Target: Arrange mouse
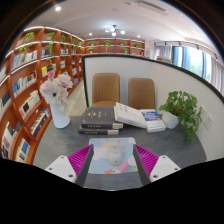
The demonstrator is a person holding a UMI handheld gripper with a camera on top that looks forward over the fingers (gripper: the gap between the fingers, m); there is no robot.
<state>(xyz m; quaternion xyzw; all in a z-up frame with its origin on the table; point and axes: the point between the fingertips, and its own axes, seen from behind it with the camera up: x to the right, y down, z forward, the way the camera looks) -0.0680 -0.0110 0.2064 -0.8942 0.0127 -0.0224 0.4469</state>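
A white mouse [113, 156] lies on a colourful mouse pad [99, 166] at the near edge of the grey table [170, 140]. My gripper [112, 149] is open, its pink-padded fingers [76, 158] spread wide to either side of the pad. The mouse rests on the pad between the fingers, with a clear gap on each side. Nothing is held.
Beyond the pad lie a stack of dark books [100, 119] and an open book [131, 114]. A white vase of pink flowers [56, 100] stands at the left and a potted green plant [183, 108] at the right. Two chairs [122, 90] stand behind the table, with bookshelves [25, 85] along the left wall.
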